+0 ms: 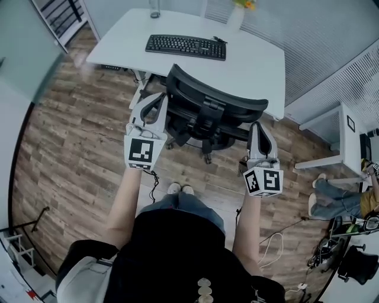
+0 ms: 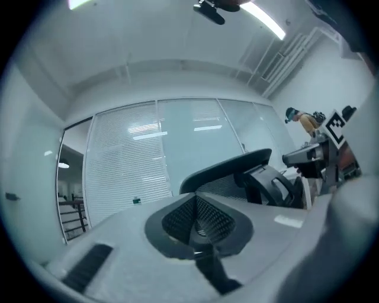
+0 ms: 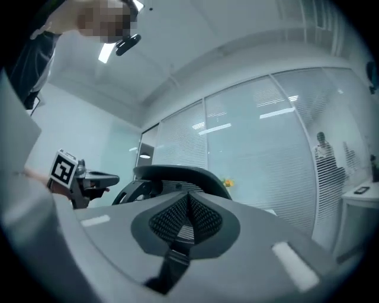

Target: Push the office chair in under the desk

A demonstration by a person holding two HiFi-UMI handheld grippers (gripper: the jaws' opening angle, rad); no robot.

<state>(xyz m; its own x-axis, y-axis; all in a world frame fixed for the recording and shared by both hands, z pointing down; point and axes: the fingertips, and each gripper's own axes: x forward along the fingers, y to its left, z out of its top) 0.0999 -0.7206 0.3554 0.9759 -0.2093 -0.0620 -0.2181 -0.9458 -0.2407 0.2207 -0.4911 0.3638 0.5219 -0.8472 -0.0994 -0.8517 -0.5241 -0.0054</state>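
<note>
Office chair (image 1: 207, 109) stands at the white desk's (image 1: 254, 65) near edge, with open wood floor (image 1: 77, 148) behind. My left tongs (image 1: 159, 99) and right tongs (image 1: 259, 127), both pressed together and empty, flank its backrest. A vase (image 1: 235, 18) holds flowers (image 1: 246, 4).

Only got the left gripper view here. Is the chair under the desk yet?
Observer: Not yet. In the head view the chair faces the desk, but its near casters show out on the wood floor.
Operator: Right tongs?
Observer: The right gripper has its tongs shut, with nothing between them.
Operator: Anything on the desk?
Observer: A black keyboard lies on it, straight ahead of the chair.
</note>
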